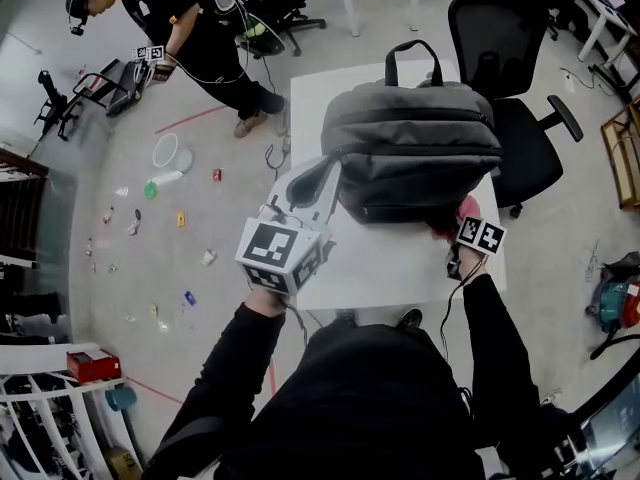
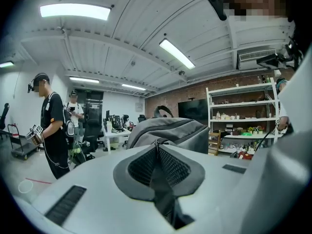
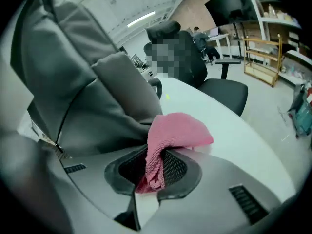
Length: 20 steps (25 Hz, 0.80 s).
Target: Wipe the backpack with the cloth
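Observation:
A grey backpack [image 1: 410, 143] lies on the white table [image 1: 400, 273]. My left gripper [image 1: 318, 180] points at its left side, just short of the fabric. In the left gripper view that gripper [image 2: 157, 147] is shut with nothing between its pads, and the backpack [image 2: 168, 129] rises just beyond the tips. My right gripper [image 1: 455, 223] sits at the bag's near right corner, shut on a pink cloth [image 1: 464, 208]. In the right gripper view the cloth [image 3: 178, 133] bunches out of the gripper [image 3: 156, 162] and rests on the tabletop against the backpack [image 3: 87, 87].
A black office chair [image 1: 515, 63] stands behind the table's far right corner. Another person [image 1: 185, 18] stands at the far left, with small items scattered on the floor [image 1: 160, 183]. A shelf unit [image 2: 243, 126] lines the brick wall.

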{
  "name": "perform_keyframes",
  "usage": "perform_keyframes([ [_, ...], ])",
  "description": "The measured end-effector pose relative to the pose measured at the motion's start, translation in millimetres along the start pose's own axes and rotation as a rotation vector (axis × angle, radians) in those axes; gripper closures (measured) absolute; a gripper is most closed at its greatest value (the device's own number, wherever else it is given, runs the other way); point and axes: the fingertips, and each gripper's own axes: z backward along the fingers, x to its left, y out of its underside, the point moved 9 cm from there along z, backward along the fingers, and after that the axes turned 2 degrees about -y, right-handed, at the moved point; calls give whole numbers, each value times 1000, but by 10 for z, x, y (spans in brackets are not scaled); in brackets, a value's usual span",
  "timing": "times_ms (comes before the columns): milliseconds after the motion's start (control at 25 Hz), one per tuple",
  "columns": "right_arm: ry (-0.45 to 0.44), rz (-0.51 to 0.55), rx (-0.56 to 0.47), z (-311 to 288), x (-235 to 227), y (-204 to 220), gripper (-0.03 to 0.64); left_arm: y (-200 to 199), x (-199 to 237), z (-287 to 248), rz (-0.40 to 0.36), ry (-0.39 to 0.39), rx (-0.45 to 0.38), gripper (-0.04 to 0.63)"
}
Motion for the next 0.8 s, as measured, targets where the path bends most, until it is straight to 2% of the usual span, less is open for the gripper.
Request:
perform_keyframes([
  [120, 41, 40, -7, -19, 270, 170, 552, -3, 64, 30, -5, 7, 14, 565],
  [240, 22, 20, -1, -4, 363, 325, 552, 26, 121, 51, 6, 32, 12, 565],
  [440, -1, 29, 18, -15, 616, 553, 551, 35, 125, 76, -89, 94, -11, 565],
  [640, -104, 87, 14, -77, 1224, 651, 551, -102, 27, 111, -151, 196, -50, 565],
  [800, -220, 214, 56, -68, 1671, 806, 551, -147, -288, 85, -156, 273, -62, 565],
])
